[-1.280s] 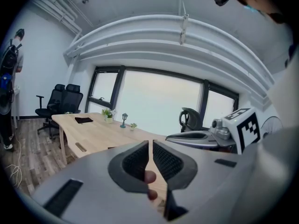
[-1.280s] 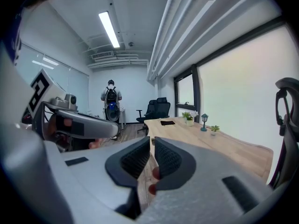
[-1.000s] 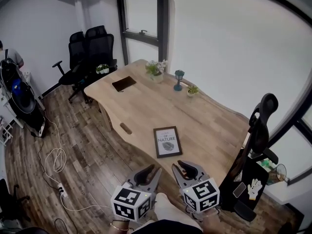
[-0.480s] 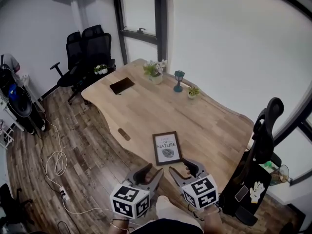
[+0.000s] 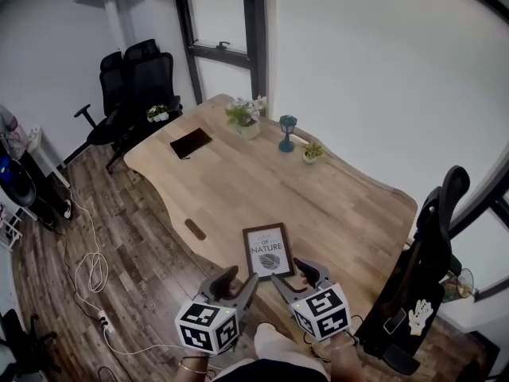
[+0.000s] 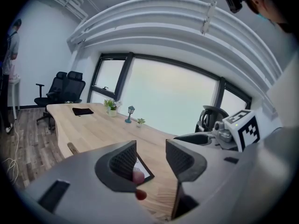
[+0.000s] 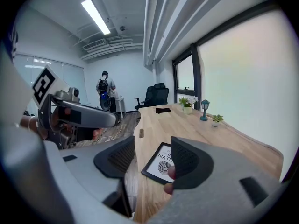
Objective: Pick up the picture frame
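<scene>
The picture frame [image 5: 268, 251], black-edged with a white leaf print, lies flat near the front edge of the wooden table [image 5: 238, 181]. My left gripper [image 5: 238, 281] hovers just short of its near left corner and my right gripper [image 5: 293, 273] just short of its near right corner. Both sets of jaws are opening, with nothing between them. In the left gripper view the frame [image 6: 142, 172] shows past the left gripper [image 6: 150, 157], partly hidden by a jaw. In the right gripper view the frame [image 7: 161, 162] lies ahead of the right gripper [image 7: 152, 160].
At the table's far end are a black pad [image 5: 189, 142], potted flowers [image 5: 245, 118], a teal lamp [image 5: 287, 132] and a small plant [image 5: 312, 151]. Black office chairs [image 5: 135, 78] stand beyond, another chair [image 5: 429, 245] at the right. Cables [image 5: 91, 269] trail on the floor. A person [image 7: 103, 94] stands far off.
Both grippers have come forward and down towards the frame's near edge, and both sets of jaws have spread wider. The frame has not moved on the table.
</scene>
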### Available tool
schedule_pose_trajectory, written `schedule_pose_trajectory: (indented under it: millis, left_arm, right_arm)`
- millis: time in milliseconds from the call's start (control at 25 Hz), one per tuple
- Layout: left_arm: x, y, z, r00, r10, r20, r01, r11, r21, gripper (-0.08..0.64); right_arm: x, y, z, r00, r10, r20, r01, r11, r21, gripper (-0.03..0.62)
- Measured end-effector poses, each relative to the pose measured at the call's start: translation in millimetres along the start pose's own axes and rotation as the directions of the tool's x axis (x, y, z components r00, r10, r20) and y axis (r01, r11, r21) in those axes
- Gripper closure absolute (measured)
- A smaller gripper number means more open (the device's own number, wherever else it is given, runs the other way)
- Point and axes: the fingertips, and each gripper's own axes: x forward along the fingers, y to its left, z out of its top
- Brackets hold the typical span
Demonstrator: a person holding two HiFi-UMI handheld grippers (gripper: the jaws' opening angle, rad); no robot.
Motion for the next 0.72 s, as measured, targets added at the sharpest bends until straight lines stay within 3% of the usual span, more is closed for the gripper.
schedule_pose_trajectory:
  millis: [440,720]
  left_arm:
    - [35.4,27.2,-8.9,0.998,0.050,-0.036,-0.051,0.998,-0.030,0.370]
    - [51.6,42.4,-14.8,0.997,0.053,-0.064,-0.057,0.997,-0.059,0.367]
  right_arm:
    - [30.2,-27.7,-3.9,0.999,-0.036,0.016,0.035,0.999,0.025,0.376]
    - [46.9,-41.5,-15.2,0.997,-0.070,-0.021,0.071,0.997,0.037,0.376]
